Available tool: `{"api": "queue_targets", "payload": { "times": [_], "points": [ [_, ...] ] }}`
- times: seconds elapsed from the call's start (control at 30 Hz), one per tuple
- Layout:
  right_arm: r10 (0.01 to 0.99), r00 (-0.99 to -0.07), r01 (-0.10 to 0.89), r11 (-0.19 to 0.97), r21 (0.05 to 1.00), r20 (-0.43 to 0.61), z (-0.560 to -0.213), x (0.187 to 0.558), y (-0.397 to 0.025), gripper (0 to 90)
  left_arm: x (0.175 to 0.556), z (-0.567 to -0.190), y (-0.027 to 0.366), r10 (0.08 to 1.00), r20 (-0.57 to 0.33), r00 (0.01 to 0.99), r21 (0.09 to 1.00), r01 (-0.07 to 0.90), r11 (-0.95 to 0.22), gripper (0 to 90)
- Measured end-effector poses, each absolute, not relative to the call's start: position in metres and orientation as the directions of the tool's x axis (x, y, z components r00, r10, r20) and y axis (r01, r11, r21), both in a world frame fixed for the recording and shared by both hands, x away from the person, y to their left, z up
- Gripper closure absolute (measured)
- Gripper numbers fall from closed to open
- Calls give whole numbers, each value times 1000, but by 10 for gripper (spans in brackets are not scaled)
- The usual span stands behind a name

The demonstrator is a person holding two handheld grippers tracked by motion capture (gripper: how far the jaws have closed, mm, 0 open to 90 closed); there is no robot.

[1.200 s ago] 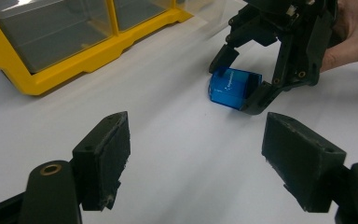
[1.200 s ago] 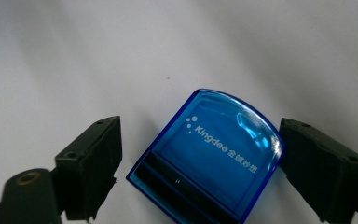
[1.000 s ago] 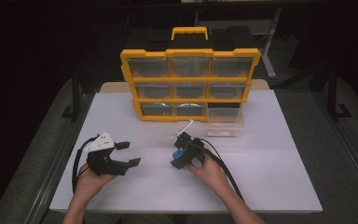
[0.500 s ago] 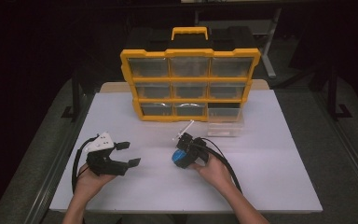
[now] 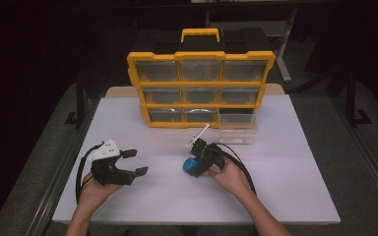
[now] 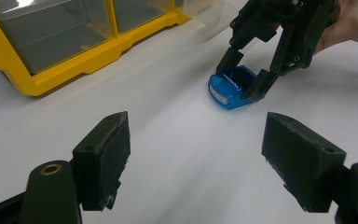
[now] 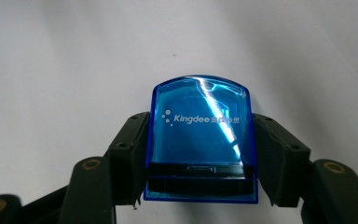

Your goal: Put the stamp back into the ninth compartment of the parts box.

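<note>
The right gripper clamps a small translucent blue plastic box with a rounded end and white "Kingdee" lettering; its two black fingers press against the box's two long sides. In the left gripper view the blue box sits low on the white bench, its rounded end pointing away from the person's right hand; whether it touches the surface cannot be told. In the high view the box lies near the middle of the bench, in front of the yellow plastic organiser cabinet with clear drawers, well apart from it. A clear plastic drawer stands on the bench just in front of the cabinet's lower right corner. The left gripper, held in the left hand, rests at the bench's left side, its fingers spread wide with nothing between them.
</note>
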State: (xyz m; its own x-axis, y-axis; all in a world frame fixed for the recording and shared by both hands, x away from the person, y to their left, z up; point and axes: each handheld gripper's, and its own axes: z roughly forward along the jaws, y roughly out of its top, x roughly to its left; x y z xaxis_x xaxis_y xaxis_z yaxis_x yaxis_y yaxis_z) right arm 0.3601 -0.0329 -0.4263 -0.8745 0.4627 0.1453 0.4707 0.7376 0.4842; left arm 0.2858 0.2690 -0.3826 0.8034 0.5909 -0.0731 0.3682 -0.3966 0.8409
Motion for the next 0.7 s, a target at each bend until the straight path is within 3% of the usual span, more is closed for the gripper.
{"api": "queue_targets", "payload": {
  "times": [0.7],
  "points": [
    [386,-905,418,728,543,178,-408,363,-43,403,285,-384,269,582,-84,809,846,366,-387,234]
  ]
}}
